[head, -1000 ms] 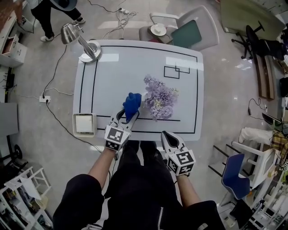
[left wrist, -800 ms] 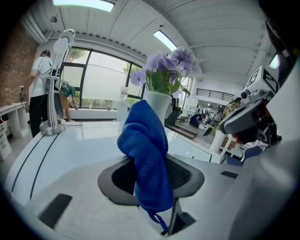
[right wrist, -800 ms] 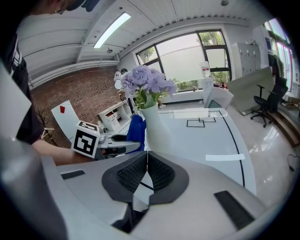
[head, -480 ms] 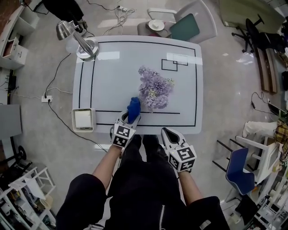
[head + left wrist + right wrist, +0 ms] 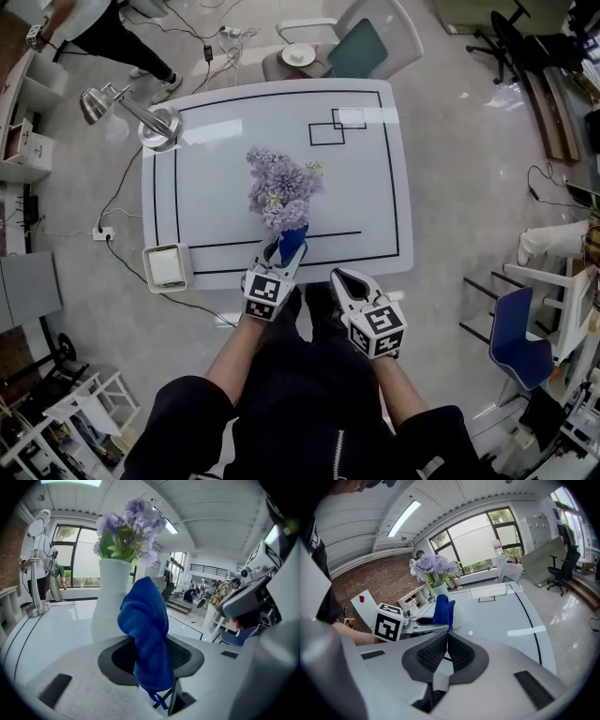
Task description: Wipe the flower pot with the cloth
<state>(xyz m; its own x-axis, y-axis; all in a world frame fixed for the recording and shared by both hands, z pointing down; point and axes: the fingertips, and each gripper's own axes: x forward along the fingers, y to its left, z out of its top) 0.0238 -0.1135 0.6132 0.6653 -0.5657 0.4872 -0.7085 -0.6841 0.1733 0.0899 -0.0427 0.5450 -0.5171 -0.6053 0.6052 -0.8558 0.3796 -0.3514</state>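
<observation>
The left gripper (image 5: pixel 279 255) is clamped on the blue cloth (image 5: pixel 145 634). The cloth's bunched end stands up past the fingertips, so fabric rather than plastic meets the white flower pot (image 5: pixel 110 597), which stands just beyond them and slightly to their left (actual contact I cannot confirm). The right gripper (image 5: pixel 446 644) hangs off the white table's (image 5: pixel 366 187) near edge, to the right of the left fingers. Its jaws are pressed together on nothing, likely parked clear. Lilac flowers (image 5: pixel 279 187) overhang the pot, and a desk lamp (image 5: pixel 157 129) stands well beyond, no obstacle.
</observation>
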